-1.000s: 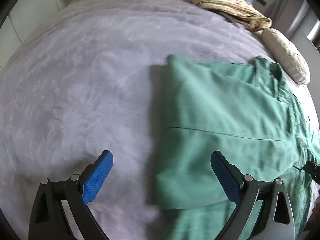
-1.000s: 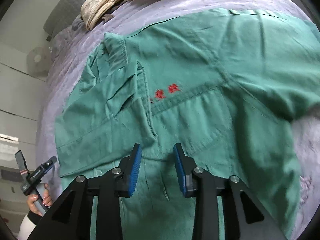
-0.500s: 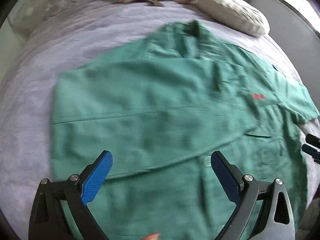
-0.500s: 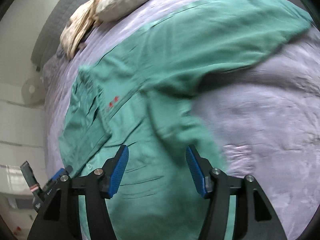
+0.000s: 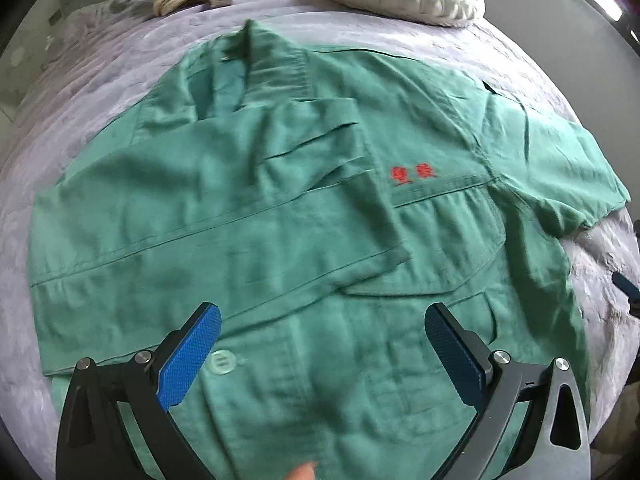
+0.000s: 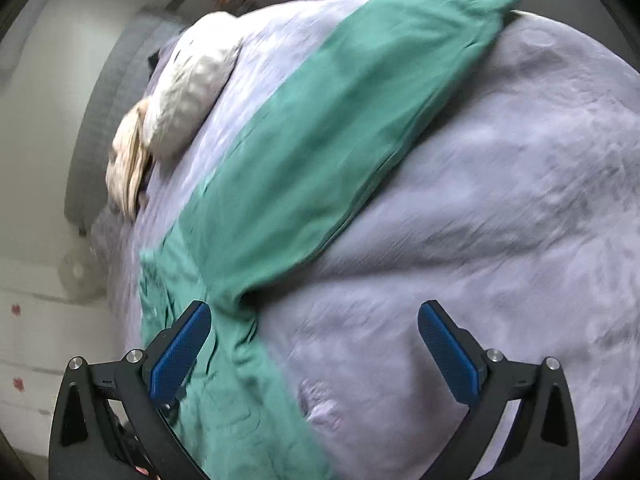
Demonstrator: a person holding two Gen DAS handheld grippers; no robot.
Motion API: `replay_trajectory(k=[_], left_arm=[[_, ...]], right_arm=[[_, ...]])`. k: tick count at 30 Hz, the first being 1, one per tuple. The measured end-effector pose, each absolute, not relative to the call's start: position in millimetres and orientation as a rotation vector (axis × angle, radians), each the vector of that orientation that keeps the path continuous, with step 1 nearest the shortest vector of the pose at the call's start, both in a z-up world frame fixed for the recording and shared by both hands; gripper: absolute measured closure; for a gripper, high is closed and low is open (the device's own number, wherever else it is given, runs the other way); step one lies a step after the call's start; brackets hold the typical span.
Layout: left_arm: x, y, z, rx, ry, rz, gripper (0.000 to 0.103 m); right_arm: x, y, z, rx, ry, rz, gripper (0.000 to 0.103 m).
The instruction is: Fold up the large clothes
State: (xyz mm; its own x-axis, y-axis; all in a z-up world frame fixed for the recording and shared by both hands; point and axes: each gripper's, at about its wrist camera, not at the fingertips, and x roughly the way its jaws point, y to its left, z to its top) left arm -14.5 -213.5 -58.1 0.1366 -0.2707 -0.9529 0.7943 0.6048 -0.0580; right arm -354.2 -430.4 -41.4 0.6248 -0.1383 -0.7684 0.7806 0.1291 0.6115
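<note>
The green work shirt (image 5: pixel 280 208) lies on the bed (image 6: pixel 500 220), one sleeve (image 5: pixel 224 200) folded across its front, the other sleeve (image 6: pixel 340 120) spread out. Left claw (image 5: pixel 322 338) and right claw (image 6: pixel 314 338) hover apart, holding nothing.

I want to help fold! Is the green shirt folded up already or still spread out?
Partly folded. One sleeve of the green cotton shirt lies folded across its front; the other sleeve still stretches out on the lilac bedspread.

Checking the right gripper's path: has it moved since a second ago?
Yes. The right gripper was over the green shirt's chest; it has swung right, now mostly over bare purple bedspread, jaws wider apart.
</note>
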Motion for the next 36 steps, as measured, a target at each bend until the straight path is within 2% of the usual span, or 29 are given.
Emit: replay_trajectory(k=[8, 22, 23, 24, 25, 26, 30, 36], left_arm=[[-40.1, -251.7, -69.6, 0.572, 1.261, -0.875, 0.001], [-60.7, -285.7, -76.9, 0.527, 1.245, -0.863, 0.001], [-59.4, -285.4, -77.1, 0.518, 1.25, -0.861, 0.001], [-58.4, -283.9, -77.3, 0.512, 1.251, -0.857, 0.001], [-54.2, -280.4, -76.4, 0.505, 1.247, -0.848, 0.001], [-52.2, -278.3, -76.2, 0.503, 1.237, -0.834, 0.001], [-40.5, -264.5, -74.7, 0.491, 1.232, -0.82, 0.001], [-16.5, -241.7, -65.5, 0.499, 1.174, -0.791, 0.001]], right_arm=[[-391.7, -491.9, -57.2, 1.37, 0.476, -0.763, 0.0], [-404.9, -600.7, -84.7, 1.631, 0.05, -0.691, 0.001], [-404.6, -603.8, -85.6, 1.647, 0.047, -0.693, 0.007], [-401.4, -607.1, -87.1, 1.668, 0.051, -0.687, 0.018], [-398.4, -609.8, -89.4, 1.687, 0.077, -0.69, 0.065], [-394.9, -611.5, -93.0, 1.714, 0.132, -0.709, 0.097], [-389.5, -608.1, -89.0, 1.694, 0.083, -0.672, 0.099], [-348.3, -599.6, -42.4, 1.543, 0.087, -0.505, 0.099]])
